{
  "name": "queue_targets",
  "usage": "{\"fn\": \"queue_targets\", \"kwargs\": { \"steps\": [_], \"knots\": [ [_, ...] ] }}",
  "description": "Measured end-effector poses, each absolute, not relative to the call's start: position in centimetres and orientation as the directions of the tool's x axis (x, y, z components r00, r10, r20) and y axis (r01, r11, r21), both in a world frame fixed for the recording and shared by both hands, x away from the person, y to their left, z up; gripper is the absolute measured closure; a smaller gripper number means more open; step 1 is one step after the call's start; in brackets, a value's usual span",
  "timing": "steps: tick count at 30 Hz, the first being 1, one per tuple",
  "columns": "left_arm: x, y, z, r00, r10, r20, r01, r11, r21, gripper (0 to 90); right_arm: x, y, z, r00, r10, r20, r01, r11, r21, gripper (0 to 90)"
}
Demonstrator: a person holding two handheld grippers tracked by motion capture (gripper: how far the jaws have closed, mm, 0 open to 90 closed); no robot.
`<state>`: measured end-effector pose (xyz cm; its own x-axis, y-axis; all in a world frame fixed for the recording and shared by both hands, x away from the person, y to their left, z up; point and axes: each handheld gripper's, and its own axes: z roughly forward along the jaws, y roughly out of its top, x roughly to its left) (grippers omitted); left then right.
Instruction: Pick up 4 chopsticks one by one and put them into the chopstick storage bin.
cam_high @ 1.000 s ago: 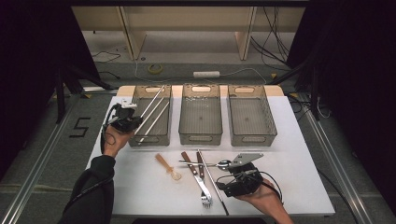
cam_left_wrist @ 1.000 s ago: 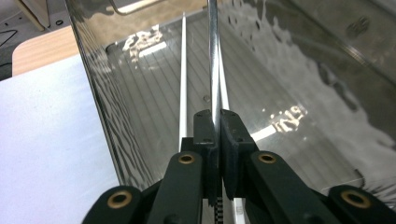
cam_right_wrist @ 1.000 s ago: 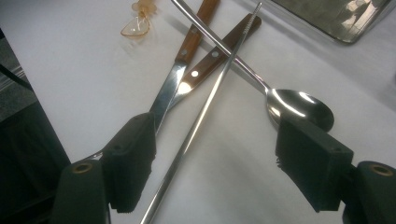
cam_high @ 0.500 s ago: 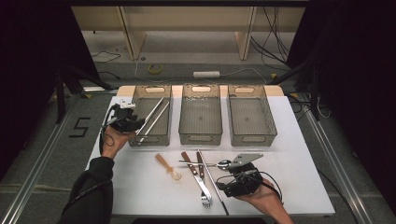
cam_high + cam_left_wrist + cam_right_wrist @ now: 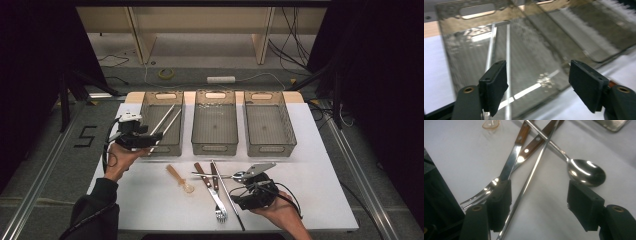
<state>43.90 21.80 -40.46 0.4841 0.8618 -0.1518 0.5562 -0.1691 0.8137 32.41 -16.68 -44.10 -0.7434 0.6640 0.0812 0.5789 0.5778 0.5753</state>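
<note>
1. Nearest the person, the right gripper [image 5: 239, 192] sits low over the white table [image 5: 320, 200], held in the right hand [image 5: 280, 212]. Its jaws stand apart and have just been closing a little; in the right gripper view a single metal chopstick [image 5: 529, 180] runs up between the pads [image 5: 584, 208], just beside the left one, and neither pad presses on it.
2. Around that chopstick lie two wood-handled forks [image 5: 510, 162], crossing it, and a steel spoon [image 5: 586, 172] whose bowl rests just beyond the right pad.
3. A little to the left on the table lies a small translucent amber spoon [image 5: 180, 178], apart from the metal cutlery.
4. Farther on, the left gripper [image 5: 156, 141] hovers at the near left corner of the left bin [image 5: 150, 107], held in the left hand [image 5: 120, 157]. Its jaws have just been opening and stand wide apart with nothing between them.
5. Inside that clear bin lies a pair of metal chopsticks [image 5: 166, 119], slanting along its length.
6. The middle bin [image 5: 215, 122] and the right bin [image 5: 268, 125] stand side by side beyond, in a row with the first.
</note>
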Motion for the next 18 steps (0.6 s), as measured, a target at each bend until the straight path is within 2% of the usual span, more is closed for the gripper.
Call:
{"fn": "queue_targets", "kwargs": {
  "steps": [8, 18],
  "knots": [
    [41.1, 20.2, -40.7, 0.544, 0.815, -0.198, 0.552, -0.170, 0.816, 23.8, 32.2, -14.9, -44.9, -0.765, 0.640, 0.079, 0.591, 0.647, 0.482, 47.1],
    [38.4, 17.8, -41.2, 0.623, 0.759, -0.189, 0.506, -0.207, 0.837, 20.6, 32.2, -14.1, -45.5, -0.786, 0.612, 0.092, 0.583, 0.683, 0.441, 59.2]
  ]
}}
